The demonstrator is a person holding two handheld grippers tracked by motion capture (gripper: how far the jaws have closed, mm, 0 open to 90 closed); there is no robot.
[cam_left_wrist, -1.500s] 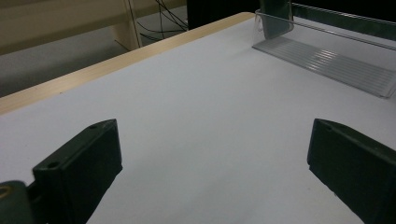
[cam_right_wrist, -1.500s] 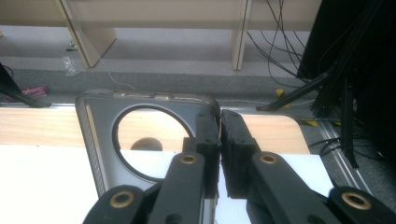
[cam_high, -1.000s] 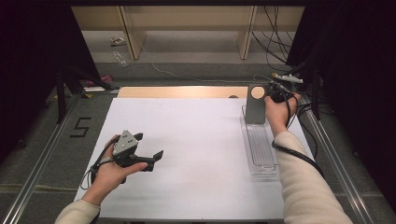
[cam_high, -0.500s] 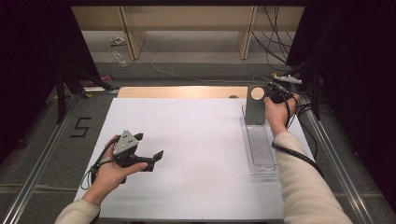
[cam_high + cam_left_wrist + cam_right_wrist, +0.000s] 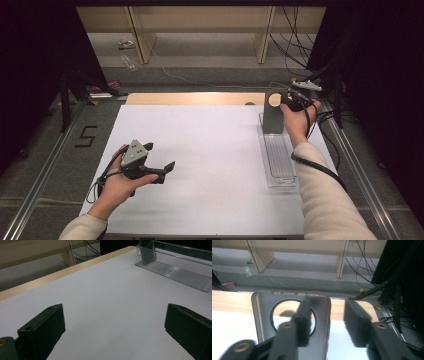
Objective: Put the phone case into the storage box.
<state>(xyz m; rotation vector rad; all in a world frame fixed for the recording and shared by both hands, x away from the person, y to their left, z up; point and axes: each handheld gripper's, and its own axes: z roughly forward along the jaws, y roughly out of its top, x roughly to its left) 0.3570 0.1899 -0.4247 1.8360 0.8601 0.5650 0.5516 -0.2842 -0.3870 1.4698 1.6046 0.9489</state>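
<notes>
One white table top [image 5: 210, 150], wooden far edge [image 5: 195, 98], grey carpet floor [image 5: 210, 55] beyond.

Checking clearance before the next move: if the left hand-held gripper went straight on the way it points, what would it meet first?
Probably nothing soon: ahead of the left hand-held gripper lies bare white table; farther off stands the clear tray, though depth is unclear.

So a clear ribbed plastic tray [image 5: 280, 159] lies on the white tabletop [image 5: 210, 150] near its right edge, with a grey metal plate with a round hole [image 5: 272, 114] standing upright at the tray's far end.
</notes>
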